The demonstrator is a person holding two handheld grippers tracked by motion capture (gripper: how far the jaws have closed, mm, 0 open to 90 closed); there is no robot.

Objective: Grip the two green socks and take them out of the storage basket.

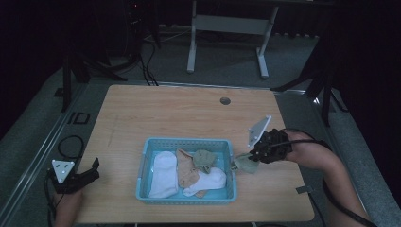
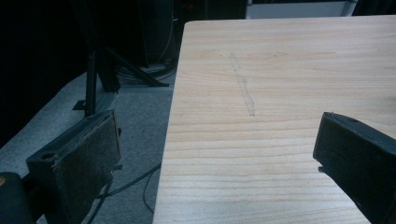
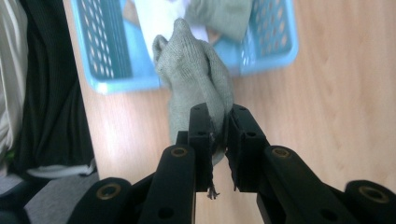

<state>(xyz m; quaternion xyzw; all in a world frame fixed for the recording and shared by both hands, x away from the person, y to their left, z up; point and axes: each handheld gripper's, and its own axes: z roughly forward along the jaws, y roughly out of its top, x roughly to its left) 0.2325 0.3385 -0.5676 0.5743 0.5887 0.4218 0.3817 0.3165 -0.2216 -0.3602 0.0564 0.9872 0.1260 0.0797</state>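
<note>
A blue plastic basket [image 1: 144,158] sits on the wooden table and holds a white sock [image 1: 163,175], a tan sock [image 1: 186,168], a green sock [image 1: 204,160] and another white sock [image 1: 208,179]. My right gripper [image 1: 253,156] hangs just right of the basket, shut on a grey-green sock [image 1: 246,163]. In the right gripper view that grey-green sock [image 3: 194,74] dangles from the pinched jaws of the right gripper [image 3: 219,135] over the basket's rim [image 3: 121,84]. My left gripper [image 1: 94,169] rests at the table's left edge, open and holding nothing; its fingers [image 2: 84,158] stand wide apart.
The table [image 1: 189,113] has a round cable hole [image 1: 225,100] near its far edge. A faint scratch [image 2: 243,86] runs along the wood in front of the left gripper. Beyond the table stand a white desk frame [image 1: 227,28] and dark stands.
</note>
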